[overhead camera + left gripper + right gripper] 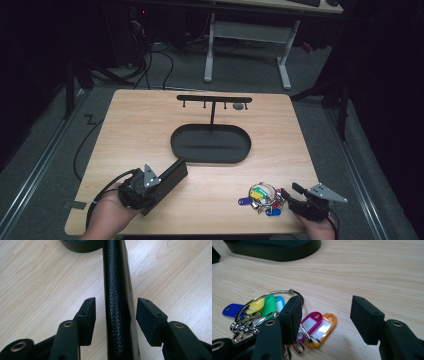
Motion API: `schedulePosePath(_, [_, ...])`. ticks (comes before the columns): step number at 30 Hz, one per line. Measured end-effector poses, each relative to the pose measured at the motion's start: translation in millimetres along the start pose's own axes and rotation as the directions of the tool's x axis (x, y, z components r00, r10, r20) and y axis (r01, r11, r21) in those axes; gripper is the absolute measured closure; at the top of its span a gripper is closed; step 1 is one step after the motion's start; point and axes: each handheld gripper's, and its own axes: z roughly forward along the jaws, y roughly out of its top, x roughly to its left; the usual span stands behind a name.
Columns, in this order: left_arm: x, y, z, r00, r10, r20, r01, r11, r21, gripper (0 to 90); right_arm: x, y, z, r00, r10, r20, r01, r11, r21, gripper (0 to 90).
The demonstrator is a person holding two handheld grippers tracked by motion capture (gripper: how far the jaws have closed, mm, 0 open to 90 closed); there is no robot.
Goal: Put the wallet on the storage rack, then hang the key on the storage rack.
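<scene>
The high view looks forward and down from above the person's side, taking in the whole light wooden table (pixel 150 125) with the oval black tray (pixel 210 143) at its centre; the left gripper view sits low and close over the tabletop at 7 o'clock, aimed toward 1 o'clock along a long black textured-leather case (pixel 117 302), the tray's rim showing at its top edge; the right gripper view, equally low and close at 5 o'clock, faces roughly 11 o'clock past a bunch of coloured plastic key tags on metal rings (pixel 274 315) to the same tray, which all three share.

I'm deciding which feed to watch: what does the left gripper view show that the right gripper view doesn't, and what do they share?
Left gripper view: a black textured case lying on the table between the open left tongs, a gap on each side.

Right gripper view: a bunch of coloured key tags on a metal ring, beside the open right tongs; the orange tag lies between them.

Shared: the wooden table and the black oval tray's edge.
</scene>
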Motion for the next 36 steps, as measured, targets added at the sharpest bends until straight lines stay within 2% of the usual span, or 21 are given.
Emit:
schedulePosePath(6, [2.6,7.8,1.8,0.9997,0.014,0.02,-0.015,0.9984,0.054,50.1,-2.7,-1.6,-3.2,0.9999,0.013,0.006,-0.013,1.0,-0.005,43.3])
schedulePosePath(9, [4.6,12.1,3.8,0.9997,0.018,0.016,-0.019,0.9977,0.066,50.2,-1.6,-0.7,-1.2,1.0,0.007,0.002,-0.007,1.0,0.0,43.3])
schedulePosePath(12, [5.6,16.1,6.4,0.9993,0.021,0.032,-0.024,0.9961,0.084,54.0,0.0,0.0,-0.3,1.0,0.003,-0.002,-0.003,1.0,0.001,43.2])
schedulePosePath(15, [3.9,19.4,6.0,0.9983,0.046,0.037,-0.049,0.9937,0.101,58.3,-1.0,-0.3,-0.6,1.0,0.003,-0.003,-0.003,1.0,-0.002,43.3])
schedulePosePath(19, [4.1,24.3,4.9,0.9972,0.051,0.054,-0.058,0.9902,0.127,65.3,-2.8,-0.5,-1.6,0.9998,0.017,-0.004,-0.017,1.0,-0.006,43.3])
schedulePosePath(23, [8.2,28.7,6.9,0.9964,0.041,0.074,-0.053,0.9853,0.162,67.8,-3.1,-0.4,-1.5,0.9999,0.015,-0.006,-0.015,1.0,-0.007,43.2])
schedulePosePath(27, [11.7,29.9,7.4,0.9944,0.036,0.1,-0.053,0.9839,0.171,71.5,-3.0,-0.5,-2.4,0.9997,0.022,-0.006,-0.022,1.0,-0.007,43.2])
schedulePosePath(31, [5.5,32.6,5.2,0.9909,0.105,0.084,-0.118,0.9782,0.171,75.4,-4.1,-1.3,-2.0,0.9995,0.031,-0.007,-0.031,0.999,-0.005,43.3])
schedulePosePath(34, [4.5,35.2,3.0,0.9881,0.139,0.066,-0.148,0.9754,0.163,75.8,-3.9,-1.2,-1.1,0.9995,0.03,-0.007,-0.03,1.0,-0.002,43.2])
schedulePosePath(36, [5.7,37.4,1.1,0.9877,0.146,0.057,-0.153,0.9752,0.16,75.7,-3.4,-1.1,-1.0,0.9995,0.029,-0.008,-0.029,1.0,0.0,43.3])
